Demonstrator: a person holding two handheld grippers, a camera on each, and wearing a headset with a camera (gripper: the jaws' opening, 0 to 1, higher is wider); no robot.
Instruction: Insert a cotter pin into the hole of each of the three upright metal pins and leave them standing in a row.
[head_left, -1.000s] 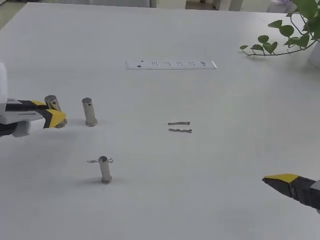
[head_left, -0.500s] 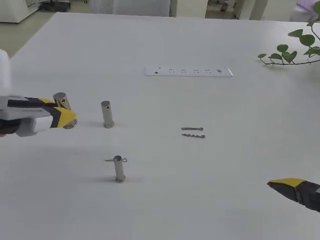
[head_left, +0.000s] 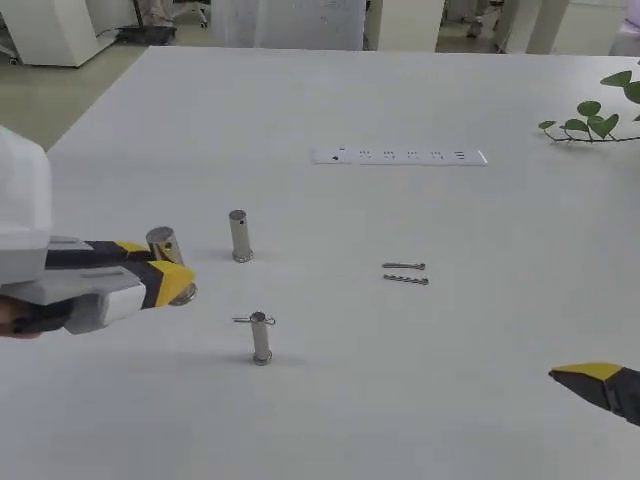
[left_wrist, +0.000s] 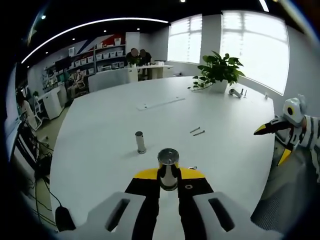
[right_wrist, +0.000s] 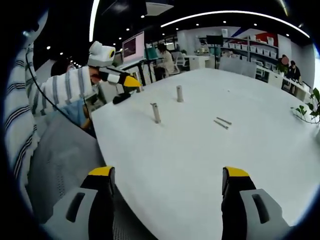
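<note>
Nearer the person than a second ago, the left gripper (left_wrist: 169, 181) has drawn its clamped metal pin (head_left: 163, 243) out of line with the bare pin (head_left: 238, 236). At the near edge the right gripper (right_wrist: 168, 172) hovers, jaws wide and empty. Next stands the finished pin (head_left: 261, 340), a cotter pin (head_left: 253, 320) through its head. Beyond lie two loose cotter pins (head_left: 404, 266): light, springy wire, I'd say, best pinched by the loop. The steel pins look heavy, stiff and slick; hold the shank below the hole.

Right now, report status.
Left gripper shut on metal pin; right gripper open. Fitted pin and bare pin standing; two cotter pins loose. Nothing blocking.
</note>
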